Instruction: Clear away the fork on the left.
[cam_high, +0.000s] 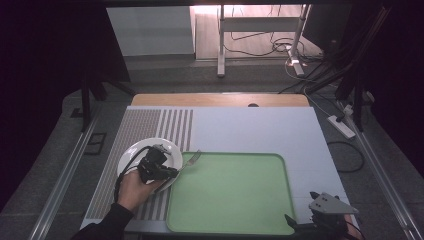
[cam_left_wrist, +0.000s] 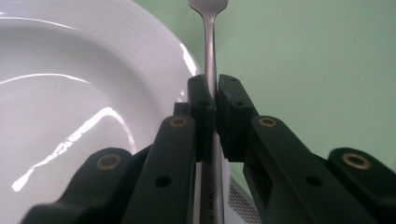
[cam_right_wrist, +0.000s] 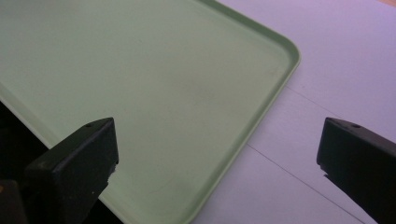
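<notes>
Steel fork (cam_left_wrist: 210, 56) is clamped by its handle between the jaws of the left gripper (cam_high: 159, 167), the hand (cam_high: 134, 190) reaching toward one o'clock over the white plate (cam_high: 131, 151); its tines lie over the green tray (cam_high: 280, 165). At five o'clock, the right gripper (cam_high: 320, 212) hovers with jaws wide apart.

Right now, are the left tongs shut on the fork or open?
Shut on it: the left tongs pinch the fork by its handle, beside the white plate.

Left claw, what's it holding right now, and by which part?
The left claw is shut on the fork, gripping its handle partway along; the tines point out over the green tray.
</notes>
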